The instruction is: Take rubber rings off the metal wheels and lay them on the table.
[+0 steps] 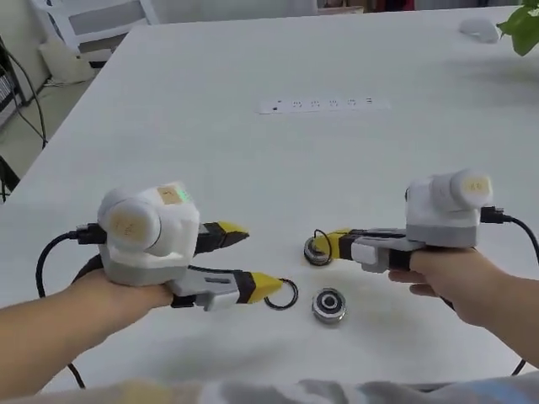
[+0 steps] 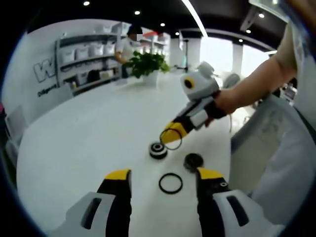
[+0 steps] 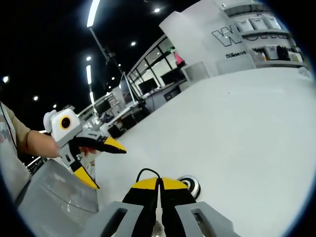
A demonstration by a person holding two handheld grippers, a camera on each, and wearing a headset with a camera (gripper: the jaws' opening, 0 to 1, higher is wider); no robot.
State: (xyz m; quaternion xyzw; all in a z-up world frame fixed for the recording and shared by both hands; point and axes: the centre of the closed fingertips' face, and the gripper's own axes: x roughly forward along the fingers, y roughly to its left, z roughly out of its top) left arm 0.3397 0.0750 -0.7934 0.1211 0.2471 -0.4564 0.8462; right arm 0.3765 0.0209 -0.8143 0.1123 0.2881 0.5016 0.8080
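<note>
White counter [image 1: 253, 151] runs across the head view, with a power strip [image 1: 324, 104] lying well beyond the work and a plant [image 1: 524, 27] at the far right corner.

The left gripper [image 1: 251, 257] is held low over the near side, its yellow-tipped fingers [image 1: 268, 284] spread wide apart and gripping nothing. A loose ring [image 2: 159, 183] lies flat on the counter just ahead of them; in the left gripper view it sits between the two fingertips.

The right gripper [image 1: 334, 244] points in from the other side, its fingers pressed together on a second ring [image 3: 147, 170], which loops out from the pinched tips. A wheel [image 1: 316, 252] rests on the counter right at those tips. Whether the pinched ring touches this wheel cannot be told.

Another wheel [image 1: 328, 305] lies flat nearer the person, just beside the loose ring and apart from both grippers.

In the right gripper view the left gripper [image 3: 104, 165] shows off to the left, fingers parted. Shelving stands behind the counter in both gripper views.
</note>
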